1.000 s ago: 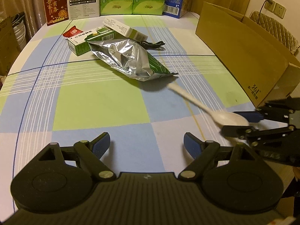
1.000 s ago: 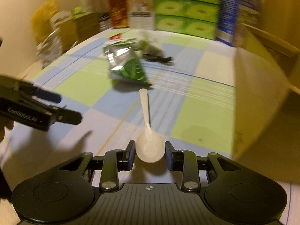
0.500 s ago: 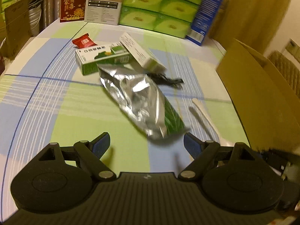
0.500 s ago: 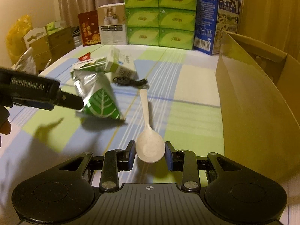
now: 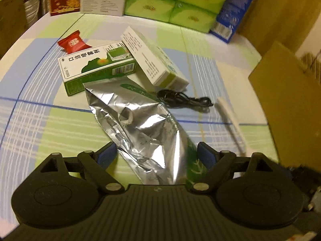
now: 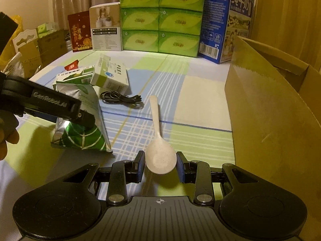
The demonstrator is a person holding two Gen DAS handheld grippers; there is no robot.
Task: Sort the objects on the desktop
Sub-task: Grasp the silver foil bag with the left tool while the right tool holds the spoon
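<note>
Left wrist view: our left claw [image 5: 155, 153] spread wide, jaws just widened a little more, over crumpled foil bag [image 5: 140, 128] on tabletop [image 5: 40, 120]; pads not pressing bag.

Right wrist view: our right claw [image 6: 160, 165] clamped on spoon [image 6: 159, 150] bowl, handle pointing away, cardboard box [image 6: 270, 120] just beside.
</note>
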